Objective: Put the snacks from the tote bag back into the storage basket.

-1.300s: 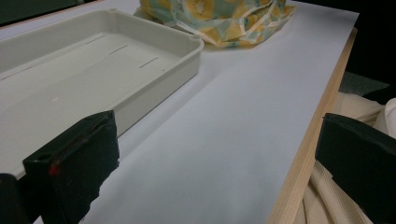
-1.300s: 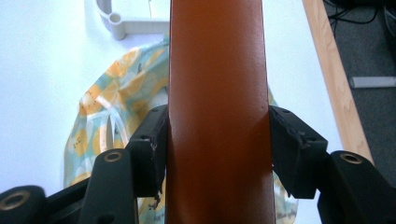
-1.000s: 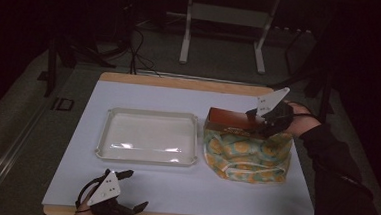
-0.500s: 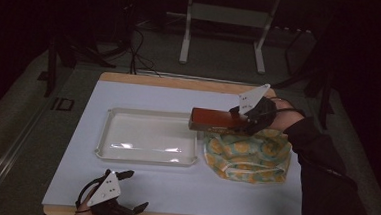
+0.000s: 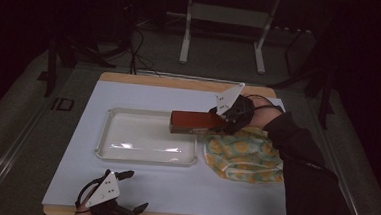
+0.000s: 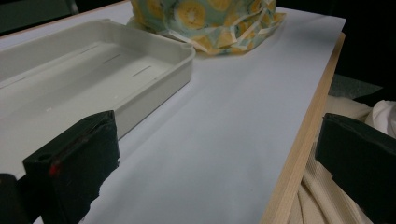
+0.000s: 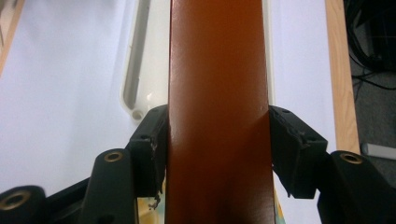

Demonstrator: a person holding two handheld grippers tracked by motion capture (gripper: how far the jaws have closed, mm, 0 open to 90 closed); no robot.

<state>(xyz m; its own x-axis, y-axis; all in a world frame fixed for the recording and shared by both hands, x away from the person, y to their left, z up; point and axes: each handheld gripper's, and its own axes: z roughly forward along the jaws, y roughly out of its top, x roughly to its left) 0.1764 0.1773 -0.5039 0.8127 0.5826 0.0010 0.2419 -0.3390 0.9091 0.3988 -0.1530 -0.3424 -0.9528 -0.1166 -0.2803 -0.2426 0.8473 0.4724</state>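
The right gripper (image 5: 226, 120) clamps one end of a long reddish-brown box (image 5: 196, 122), its jaws pressing both long sides in the right gripper view (image 7: 217, 154). The box hangs level above the table (image 5: 173, 186), its free end pointing toward nine o'clock and reaching over the right rim of the white tray (image 5: 145, 157). Its held end is above the upper edge of the lemon-print cloth bag (image 5: 245, 156), which lies slumped just beside the tray at three o'clock.

By the look of it, the box is lifted clear of the bag and is partway across; setting it down in the tray remains. The right forearm comes in from five o'clock, its wrist turned toward the tray. The left gripper (image 5: 118, 196) rests at the table's near edge, at seven o'clock, jaws spread wide and holding nothing.
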